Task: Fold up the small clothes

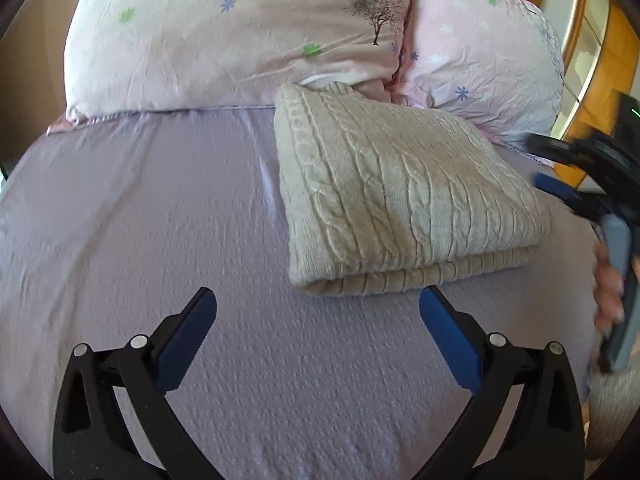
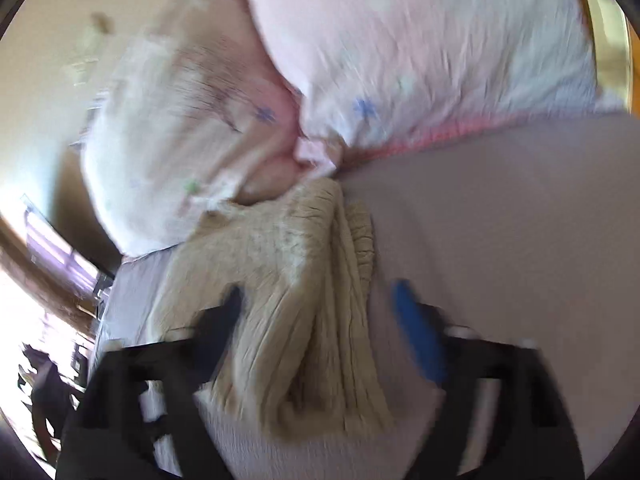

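Note:
A beige cable-knit sweater [image 1: 400,200] lies folded in a thick rectangle on the lilac bed sheet [image 1: 160,220], its far end against the pillows. My left gripper [image 1: 318,308] is open and empty, just in front of the sweater's near folded edge. My right gripper [image 2: 320,300] is open, its fingers spread around the end of the folded sweater [image 2: 296,280] without closing on it; that view is blurred by motion. The right gripper also shows at the right edge of the left wrist view [image 1: 592,184], beside the sweater.
Two pale pink floral pillows [image 1: 240,32] [image 1: 480,52] lie at the head of the bed behind the sweater. A wooden headboard frame [image 1: 600,60] stands at the far right. Room furniture [image 2: 48,380] shows past the bed's left edge in the right wrist view.

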A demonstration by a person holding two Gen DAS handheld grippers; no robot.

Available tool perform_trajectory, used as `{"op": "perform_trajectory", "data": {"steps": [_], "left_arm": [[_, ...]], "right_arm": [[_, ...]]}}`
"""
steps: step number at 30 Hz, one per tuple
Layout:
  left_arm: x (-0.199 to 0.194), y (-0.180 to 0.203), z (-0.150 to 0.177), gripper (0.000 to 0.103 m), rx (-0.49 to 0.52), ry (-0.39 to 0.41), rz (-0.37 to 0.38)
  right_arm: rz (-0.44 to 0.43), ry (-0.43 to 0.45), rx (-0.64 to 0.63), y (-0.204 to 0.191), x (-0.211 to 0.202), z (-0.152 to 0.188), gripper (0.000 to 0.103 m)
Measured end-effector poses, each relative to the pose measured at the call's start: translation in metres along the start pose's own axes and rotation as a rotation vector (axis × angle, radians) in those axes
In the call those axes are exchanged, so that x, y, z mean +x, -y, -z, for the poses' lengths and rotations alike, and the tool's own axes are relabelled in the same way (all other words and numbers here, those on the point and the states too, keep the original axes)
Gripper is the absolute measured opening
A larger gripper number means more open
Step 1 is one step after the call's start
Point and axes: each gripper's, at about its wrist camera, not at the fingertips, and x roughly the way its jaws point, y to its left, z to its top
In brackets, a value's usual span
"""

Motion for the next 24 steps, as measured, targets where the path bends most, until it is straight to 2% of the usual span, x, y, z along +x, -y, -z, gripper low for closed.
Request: {"op": "perform_trajectory", "data": {"steps": [3, 6, 11, 13, 16, 19, 24], "left_arm": [[0.006, -0.002, 0.004, 0.101, -0.02, -0.027, 0.008], [0.009, -0.001, 0.009, 0.101, -0.012, -0.033, -0.005], [0.011, 0.005, 0.014, 0.101, 0.054, -0.04, -0.045], [0.013, 0.008, 0.015, 0.101, 0.079, -0.051, -0.066], [0.017, 0.015, 0.015, 0.101, 0.119, -0.071, -0.109], [0.018, 0.014, 0.014, 0.101, 0.112, -0.069, -0.116], [0.019, 0.011, 0.01, 0.101, 0.098, -0.072, -0.125]], "right_arm": [[0.073, -0.047, -0.079, -0.004, -0.008, 0.029, 0.101], [0.162, -0.115, -0.143, -0.016, 0.002, 0.054, 0.102], [0.194, -0.192, -0.161, -0.025, 0.017, 0.08, 0.102], [0.247, -0.161, -0.191, -0.032, 0.019, 0.084, 0.102], [0.307, -0.169, -0.218, -0.04, 0.025, 0.087, 0.102], [0.352, -0.184, -0.253, -0.045, 0.028, 0.09, 0.102], [0.359, -0.177, -0.241, -0.044, 0.023, 0.094, 0.102]]}}
